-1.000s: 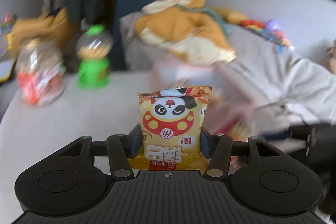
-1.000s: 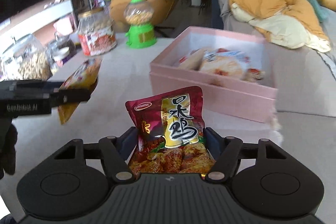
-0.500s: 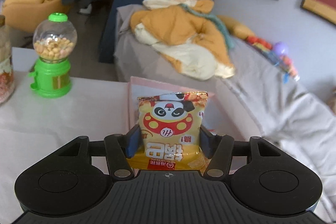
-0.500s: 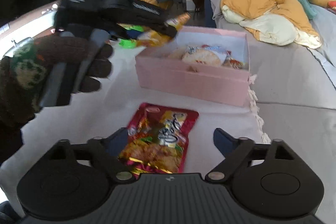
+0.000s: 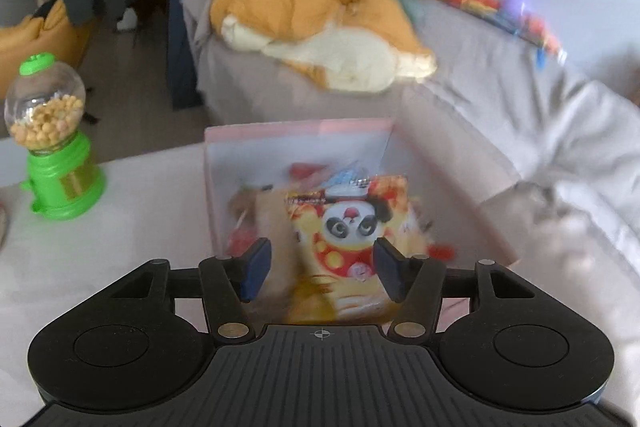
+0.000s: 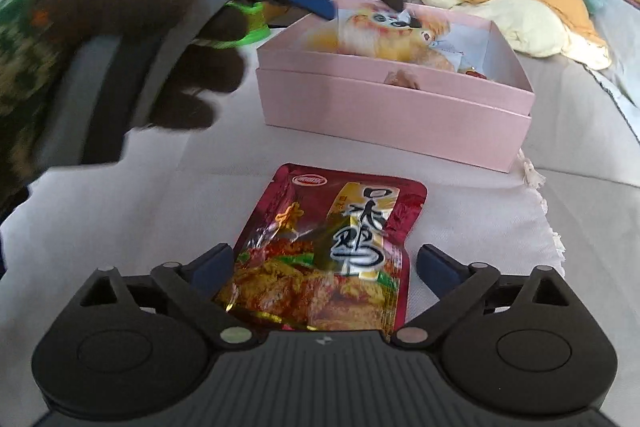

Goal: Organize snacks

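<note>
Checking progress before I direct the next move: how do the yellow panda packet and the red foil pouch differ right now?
The panda packet is yellow, blurred, over the pink box between the left gripper pads. The red foil pouch lies flat on the white cloth outside the box, between the open right gripper pads, which have just been opening. Both are sealed snacks.

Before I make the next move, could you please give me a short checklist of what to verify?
1. Right gripper open: ok, its jaws have just been opening.
2. Red packet released: ok, it lies flat on the table, pads clear of it.
3. Yellow packet over the pink box: ok.
4. Left gripper gripping the yellow packet: cannot tell, the packet is blurred.
5. Way from red packet to box clear: not ok, the left hand hangs by the box's left end.
</note>
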A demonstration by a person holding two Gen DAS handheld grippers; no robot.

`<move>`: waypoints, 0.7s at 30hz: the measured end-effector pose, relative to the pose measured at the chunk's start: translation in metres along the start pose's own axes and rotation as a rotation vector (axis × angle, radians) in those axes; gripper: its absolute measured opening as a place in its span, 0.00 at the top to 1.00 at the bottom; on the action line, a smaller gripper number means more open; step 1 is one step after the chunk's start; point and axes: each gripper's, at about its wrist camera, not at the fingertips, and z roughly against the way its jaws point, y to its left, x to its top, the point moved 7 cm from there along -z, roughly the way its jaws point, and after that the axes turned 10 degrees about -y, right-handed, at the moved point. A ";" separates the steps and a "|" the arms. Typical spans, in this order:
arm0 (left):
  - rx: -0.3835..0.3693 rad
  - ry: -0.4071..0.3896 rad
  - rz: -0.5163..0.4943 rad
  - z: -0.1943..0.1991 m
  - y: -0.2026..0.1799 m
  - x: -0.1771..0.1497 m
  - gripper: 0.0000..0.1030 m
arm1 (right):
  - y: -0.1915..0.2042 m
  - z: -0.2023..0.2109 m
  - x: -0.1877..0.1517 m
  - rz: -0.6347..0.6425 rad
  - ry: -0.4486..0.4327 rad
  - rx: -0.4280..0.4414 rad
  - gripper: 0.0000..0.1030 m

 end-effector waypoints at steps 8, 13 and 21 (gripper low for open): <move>-0.019 -0.159 0.186 0.095 0.028 -0.023 0.40 | 0.004 0.016 0.008 0.079 -0.027 0.020 0.44; 0.043 -0.112 0.258 0.127 0.052 -0.070 0.40 | -0.008 0.035 0.023 0.062 -0.041 0.043 0.63; 0.066 -0.047 0.335 0.141 0.071 -0.109 0.40 | -0.017 0.049 0.049 0.054 -0.079 0.024 0.74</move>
